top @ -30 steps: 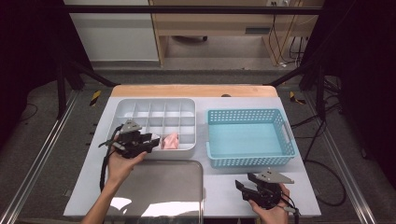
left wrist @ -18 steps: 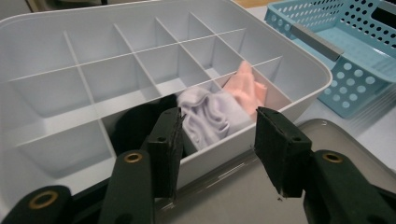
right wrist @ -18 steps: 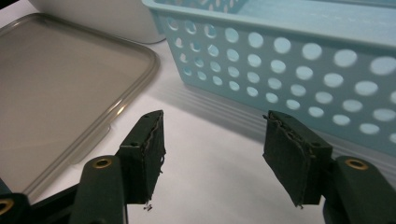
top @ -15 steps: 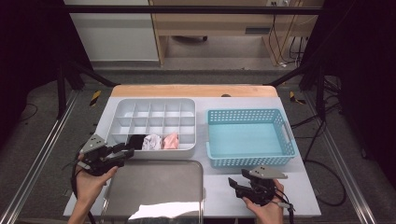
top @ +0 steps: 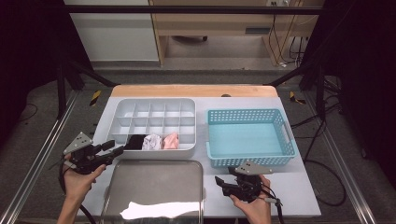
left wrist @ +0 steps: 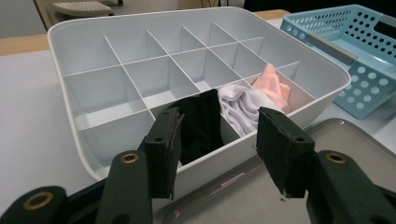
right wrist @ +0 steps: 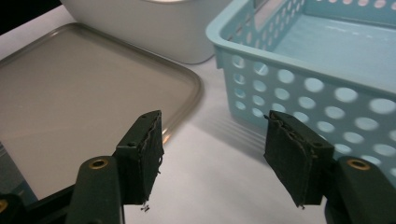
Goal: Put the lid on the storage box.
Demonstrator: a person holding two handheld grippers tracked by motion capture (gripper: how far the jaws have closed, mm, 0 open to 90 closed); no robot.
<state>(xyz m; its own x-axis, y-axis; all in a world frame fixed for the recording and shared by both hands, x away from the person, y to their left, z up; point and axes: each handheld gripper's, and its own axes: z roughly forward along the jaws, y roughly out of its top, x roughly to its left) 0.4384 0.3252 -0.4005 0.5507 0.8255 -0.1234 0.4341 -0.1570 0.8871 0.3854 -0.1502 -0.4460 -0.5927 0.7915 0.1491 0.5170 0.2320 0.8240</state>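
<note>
The left gripper (top: 113,148) hovers just off the near left corner of the white divided tray (top: 122,105), its jaws spread and empty. In the tray's near row lie a black cloth (left wrist: 201,123), a white cloth (left wrist: 238,105) and a pink cloth (left wrist: 273,84), side by side in neighbouring compartments. The right gripper (top: 219,181), jaws also spread and holding nothing, sits low over the bench (top: 299,196) between the grey lid (top: 154,182) and the blue basket (top: 247,114).

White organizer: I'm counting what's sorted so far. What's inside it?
The organizer front row holds black cloth, white cloth and pink cloth. Other visible cells look empty; the front-left floor is hidden.
</note>
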